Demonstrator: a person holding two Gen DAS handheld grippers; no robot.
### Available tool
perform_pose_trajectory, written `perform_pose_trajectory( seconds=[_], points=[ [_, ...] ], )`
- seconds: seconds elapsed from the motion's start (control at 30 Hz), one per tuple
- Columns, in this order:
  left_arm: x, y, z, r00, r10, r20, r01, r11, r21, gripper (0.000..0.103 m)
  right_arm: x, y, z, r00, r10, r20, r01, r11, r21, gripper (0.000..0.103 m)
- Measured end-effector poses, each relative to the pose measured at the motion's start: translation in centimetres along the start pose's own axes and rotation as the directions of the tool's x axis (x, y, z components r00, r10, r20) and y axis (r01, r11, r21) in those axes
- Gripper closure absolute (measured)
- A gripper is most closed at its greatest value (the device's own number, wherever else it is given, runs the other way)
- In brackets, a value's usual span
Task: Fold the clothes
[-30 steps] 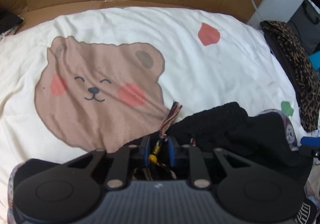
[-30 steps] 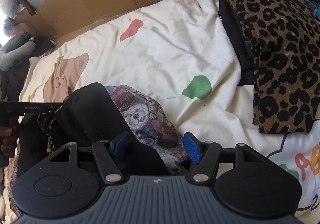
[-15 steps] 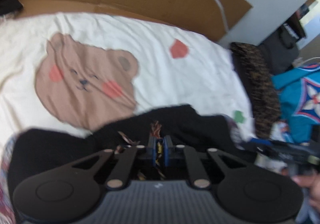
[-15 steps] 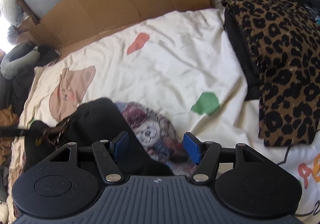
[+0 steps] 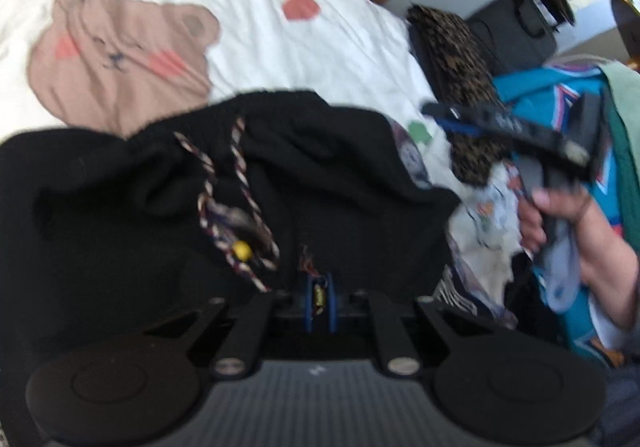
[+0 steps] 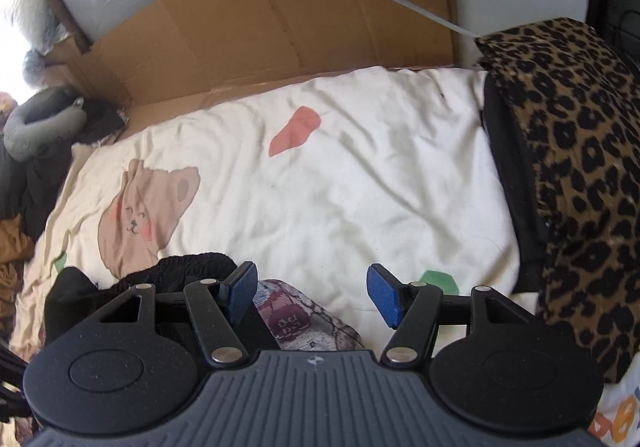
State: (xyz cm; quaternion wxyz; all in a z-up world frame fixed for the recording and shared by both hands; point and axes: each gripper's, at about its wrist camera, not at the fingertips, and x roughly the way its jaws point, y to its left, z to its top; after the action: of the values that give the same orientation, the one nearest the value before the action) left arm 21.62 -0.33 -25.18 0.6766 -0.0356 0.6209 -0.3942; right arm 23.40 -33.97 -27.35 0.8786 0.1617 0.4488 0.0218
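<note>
bed: cream bear-print duvet, cardboard behind
garment: black hoodie bunched at near edge
L gripper: clamped on braided drawcord
R gripper: spread wide, empty, over hoodie edge

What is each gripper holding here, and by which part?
The left gripper is shut on the tip of the black hoodie's braided drawstring. The right gripper is open, holding nothing.

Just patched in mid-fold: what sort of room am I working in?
Most likely a lived-in bedroom. The black garment lies on a cream bear-print bedsheet, a leopard-print fabric is draped at its side, and flattened cardboard leans against the wall behind.
</note>
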Motion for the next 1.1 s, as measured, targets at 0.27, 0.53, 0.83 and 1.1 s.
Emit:
perform_pose_trajectory(
  seconds=[0.27, 0.53, 0.83, 1.1],
  points=[
    [-3.8, 2.2, 2.0, 0.992, 0.045, 0.119, -0.045, 0.999, 0.001, 0.085, 1.9, 1.8, 1.0, 0.999, -0.027, -0.018, 0.026, 0.997, -0.072, 0.036],
    [-6.5, 7.6, 5.4, 0.898, 0.346, 0.272, -0.314, 0.937, -0.152, 0.075, 3.9, 3.4, 2.1, 0.998, -0.063, -0.032, 0.058, 0.991, -0.124, 0.042],
    [-3.8, 12.5, 7.4, 0.816, 0.525, 0.241, -0.462, 0.844, -0.274, 0.071, 6.5, 3.3, 1.5, 0.990, -0.098, -0.099, 0.083, 0.987, -0.140, 0.042],
    [-1.5, 12.4, 5.6, 0.811, 0.562, 0.163, -0.530, 0.823, -0.206, 0.057, 6.9, 5.0, -0.4, 0.983, -0.088, -0.162, 0.049, 0.972, -0.231, 0.041]
  ],
)
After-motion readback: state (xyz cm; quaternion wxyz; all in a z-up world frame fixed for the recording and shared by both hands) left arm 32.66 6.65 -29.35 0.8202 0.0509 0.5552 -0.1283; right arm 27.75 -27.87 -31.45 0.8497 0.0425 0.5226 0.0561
